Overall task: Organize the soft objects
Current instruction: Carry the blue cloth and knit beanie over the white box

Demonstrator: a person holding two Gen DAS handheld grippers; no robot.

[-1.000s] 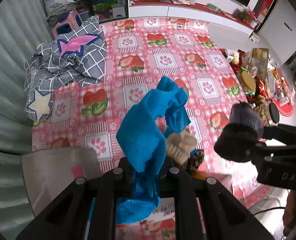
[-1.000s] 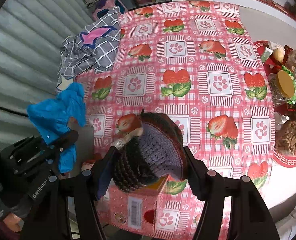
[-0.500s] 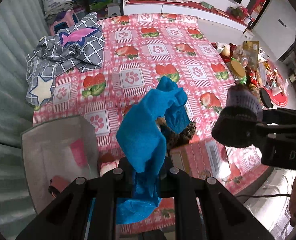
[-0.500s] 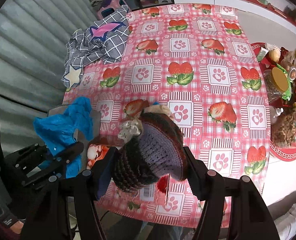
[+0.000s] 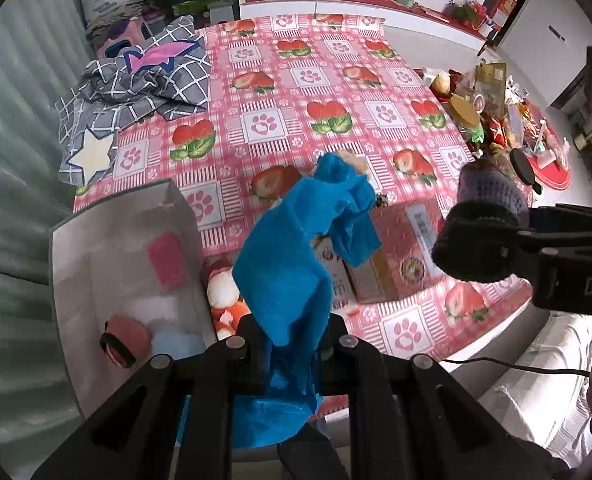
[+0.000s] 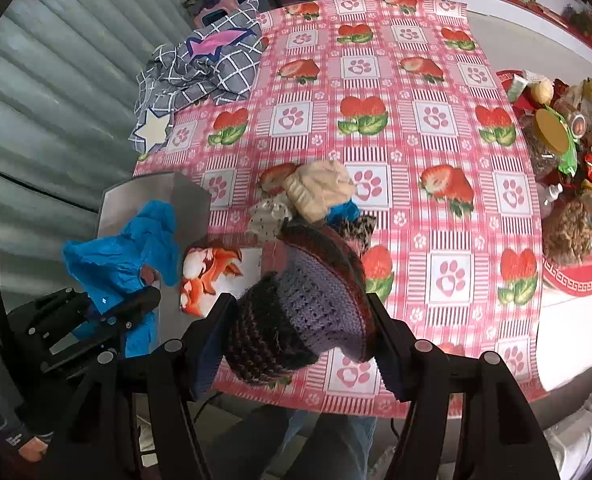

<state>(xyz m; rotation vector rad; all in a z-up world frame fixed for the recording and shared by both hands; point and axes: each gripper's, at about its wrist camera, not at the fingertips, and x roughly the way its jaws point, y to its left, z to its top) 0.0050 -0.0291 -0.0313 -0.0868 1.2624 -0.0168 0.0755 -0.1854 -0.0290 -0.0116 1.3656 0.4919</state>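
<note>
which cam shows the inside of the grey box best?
Left wrist: it looks down into the open grey box, showing pink and pale items inside. The right wrist view shows only its outer wall, partly behind the blue cloth in the left gripper.

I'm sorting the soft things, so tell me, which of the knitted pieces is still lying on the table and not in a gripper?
The cream knitted piece, lying on the strawberry tablecloth among other small items. The purple and brown knit hat is clamped in the right gripper.

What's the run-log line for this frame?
left gripper: shut on blue cloth | right gripper: shut on knitted hat | grey box: open, at left table edge
</note>
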